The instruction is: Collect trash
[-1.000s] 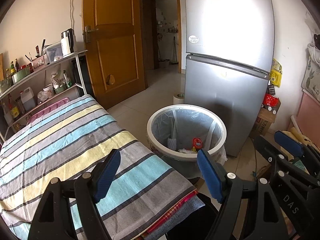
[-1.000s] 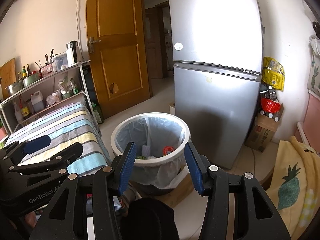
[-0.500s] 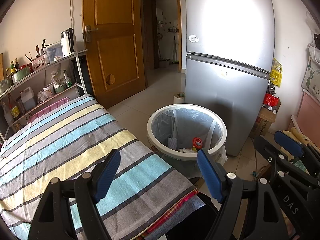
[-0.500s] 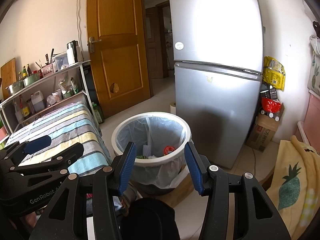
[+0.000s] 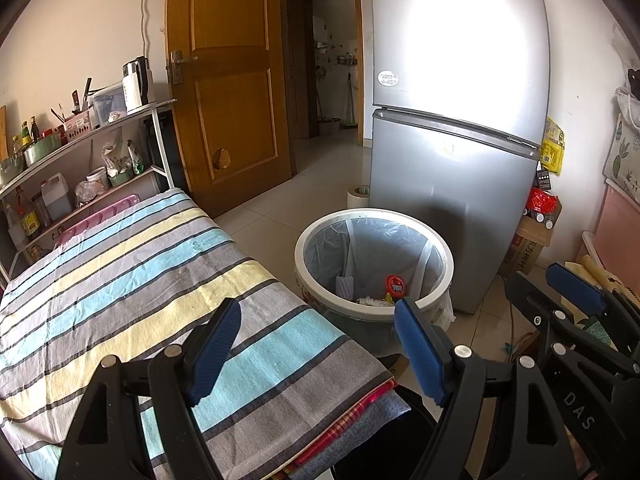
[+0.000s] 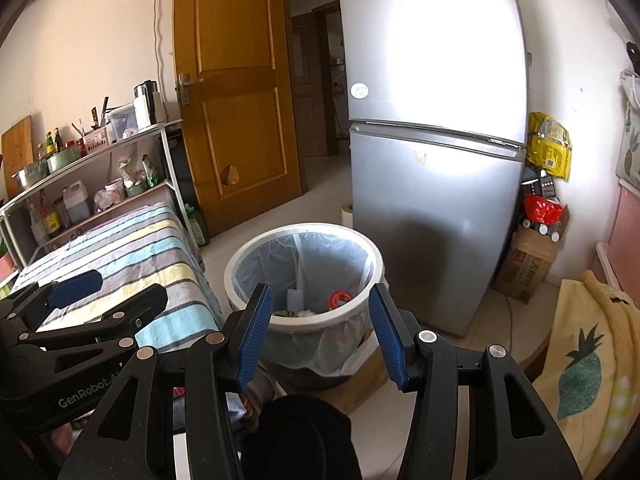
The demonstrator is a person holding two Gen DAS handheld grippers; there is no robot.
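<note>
Both grippers hang with jaws wide and nothing between them, the left gripper (image 5: 318,346) over the striped cloth (image 5: 120,280), the right gripper (image 6: 318,330) aimed at the bin (image 6: 304,276). Lined with a clear bag, the bin stands on the floor against the fridge (image 6: 432,160), trash (image 6: 340,298) already at its bottom. Empty jaws angled downward suggest either the collecting is done or more scraps are being sought.
</note>
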